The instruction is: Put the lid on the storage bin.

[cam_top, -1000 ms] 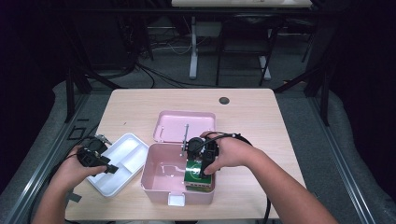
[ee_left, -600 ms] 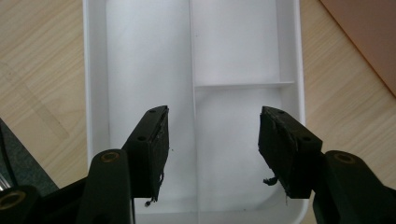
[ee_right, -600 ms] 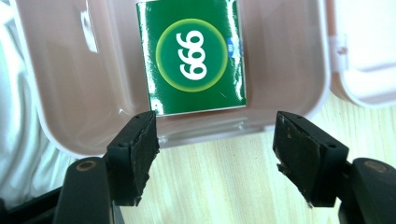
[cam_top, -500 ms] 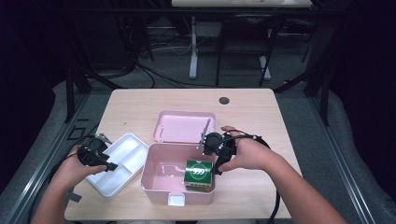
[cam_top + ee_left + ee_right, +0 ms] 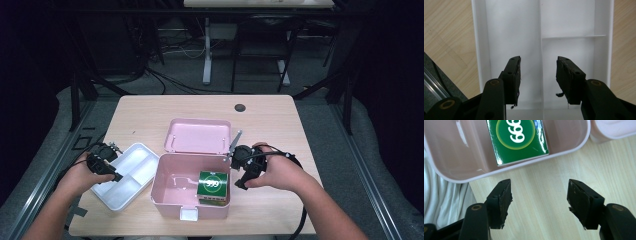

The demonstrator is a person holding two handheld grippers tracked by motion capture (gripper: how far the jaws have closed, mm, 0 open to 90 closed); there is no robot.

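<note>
Green box (image 5: 214, 185) now lies in the pink case (image 5: 172, 170), near right corner; your right gripper (image 5: 241, 169) has let go and backed off right, jaws empty, closing slightly. Your left gripper (image 5: 103, 163) jaws have just been narrowing, spread astride the white tray's (image 5: 131, 162) divider, not yet pinching.

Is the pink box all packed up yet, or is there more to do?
Partly. Done: the green box already lies inside the pink box, and the right gripper is open over bare table beside it. In hand: the left gripper is over the white tray, its fingers closing with the tray's divider between them. Left: probably fitting the tray in and shutting the lid, which is open.
</note>
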